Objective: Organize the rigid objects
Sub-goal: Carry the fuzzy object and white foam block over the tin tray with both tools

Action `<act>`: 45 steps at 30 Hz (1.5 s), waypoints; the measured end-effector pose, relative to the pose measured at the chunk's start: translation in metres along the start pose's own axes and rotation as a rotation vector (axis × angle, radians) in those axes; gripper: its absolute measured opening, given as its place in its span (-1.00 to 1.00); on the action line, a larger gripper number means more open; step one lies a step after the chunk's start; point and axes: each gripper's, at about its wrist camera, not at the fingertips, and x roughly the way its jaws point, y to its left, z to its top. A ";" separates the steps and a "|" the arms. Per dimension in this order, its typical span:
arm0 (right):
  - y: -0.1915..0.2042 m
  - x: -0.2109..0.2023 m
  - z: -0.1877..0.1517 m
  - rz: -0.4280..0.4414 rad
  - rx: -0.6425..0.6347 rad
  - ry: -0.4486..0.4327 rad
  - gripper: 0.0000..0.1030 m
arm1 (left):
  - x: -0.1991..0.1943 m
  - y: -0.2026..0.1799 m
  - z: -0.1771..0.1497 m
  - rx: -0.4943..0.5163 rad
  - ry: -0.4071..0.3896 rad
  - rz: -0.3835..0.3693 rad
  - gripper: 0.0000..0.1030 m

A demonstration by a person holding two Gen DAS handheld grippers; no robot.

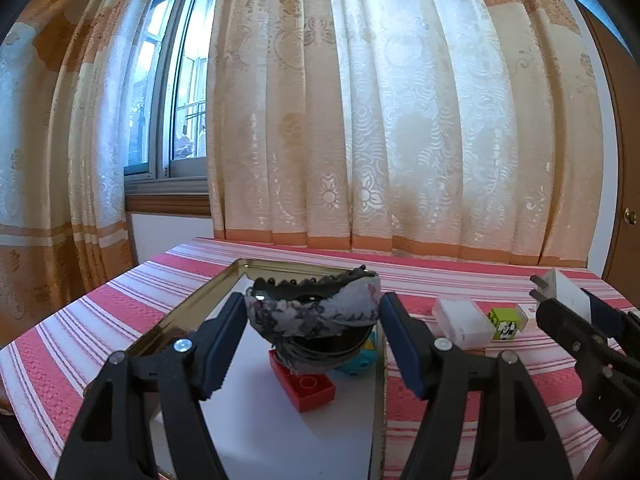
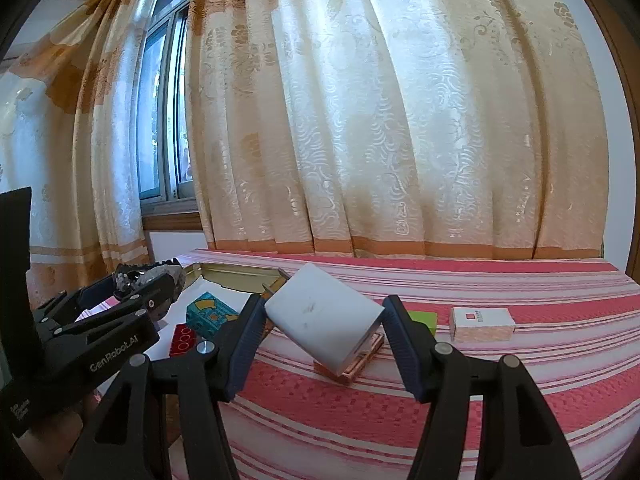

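My left gripper (image 1: pixel 314 318) is shut on a grey and black patterned hair claw clip (image 1: pixel 316 312) and holds it above the gold-rimmed tray (image 1: pixel 208 296). A red brick (image 1: pixel 304 386) and a teal toy block (image 1: pixel 360 360) lie in the tray under it. My right gripper (image 2: pixel 324 330) is shut on a white plug adapter (image 2: pixel 324 322) and holds it tilted just above the striped cloth, over a small copper-coloured box (image 2: pixel 352 364). In the left wrist view the right gripper (image 1: pixel 560 300) with the adapter (image 1: pixel 566 290) is at the far right.
A white box (image 1: pixel 464 322) and a green cartoon cube (image 1: pixel 506 322) lie on the red-and-white striped cloth (image 1: pixel 440 396) right of the tray. A white and pink box (image 2: pixel 482 324) and a green block (image 2: pixel 420 318) lie beyond my right gripper. Curtains hang behind the table.
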 end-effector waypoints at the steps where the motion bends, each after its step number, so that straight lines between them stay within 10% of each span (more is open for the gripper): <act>1: 0.001 0.000 0.000 0.001 -0.003 0.000 0.21 | 0.000 0.001 0.000 -0.001 0.000 0.002 0.33; 45: 0.056 0.017 -0.004 0.095 -0.084 0.012 0.21 | 0.004 0.037 0.000 -0.029 0.015 0.043 0.33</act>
